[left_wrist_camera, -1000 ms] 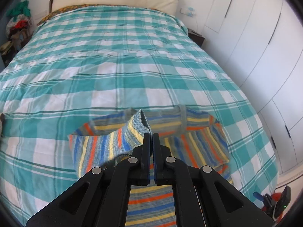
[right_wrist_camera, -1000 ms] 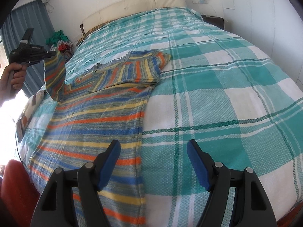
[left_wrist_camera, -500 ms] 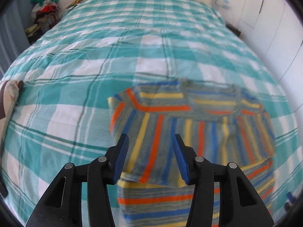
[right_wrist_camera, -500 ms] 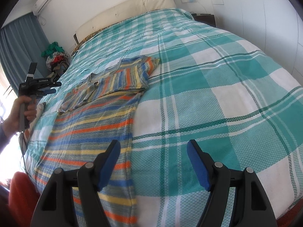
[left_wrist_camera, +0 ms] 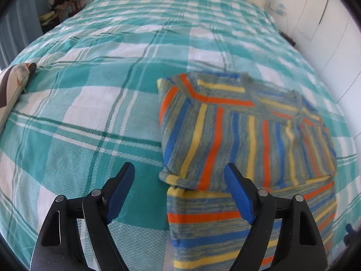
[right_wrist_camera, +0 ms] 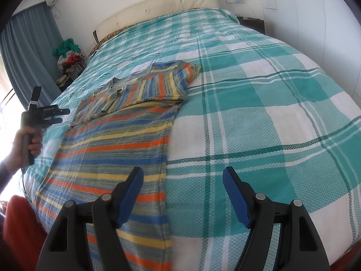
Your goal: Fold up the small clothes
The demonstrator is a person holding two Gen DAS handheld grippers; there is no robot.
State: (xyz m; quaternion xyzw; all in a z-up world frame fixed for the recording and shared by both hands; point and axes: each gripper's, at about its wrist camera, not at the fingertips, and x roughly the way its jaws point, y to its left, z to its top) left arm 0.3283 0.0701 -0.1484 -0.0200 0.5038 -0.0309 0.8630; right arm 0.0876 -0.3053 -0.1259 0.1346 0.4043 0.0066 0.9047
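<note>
— Spreading wide ahead of both claws: bed (left_wrist_camera: 94, 103) under a teal-and-white checked cover, cream headboard (right_wrist_camera: 158, 6) at the far end. White wardrobe doors (left_wrist_camera: 334, 52) off to the right of the left claw, grey-blue curtain (right_wrist_camera: 27, 52) far left of the right claw.

— And the task's thing?

— Striped shirt (left_wrist_camera: 246, 133), flat on the cover. Just ahead and right of the left gripper (left_wrist_camera: 179, 192); ahead and left of the right gripper (right_wrist_camera: 182, 194). Both sleeves folded in across the chest, stripes there running lengthwise, neckline toward the headboard. Lower body stretching back toward the claws, hem end passing under the right gripper's left finger (right_wrist_camera: 130, 194).

— State of the claws?

— Left: spread wide, blue pads (left_wrist_camera: 119, 192) well apart, holding nothing, right finger above the shirt's body, left finger above bare cover. Right: likewise spread wide, gripping nothing, hovering over the shirt's edge and the checked cover.

— Smaller things?

— Heap of clothes (right_wrist_camera: 70, 61) far ahead-left of the right claw, beside the bed. Patterned cushion (left_wrist_camera: 13, 85) at the bed's edge, far left of the left claw. Left hand (right_wrist_camera: 29, 144) around the other tool's handle, well left of the shirt.
</note>
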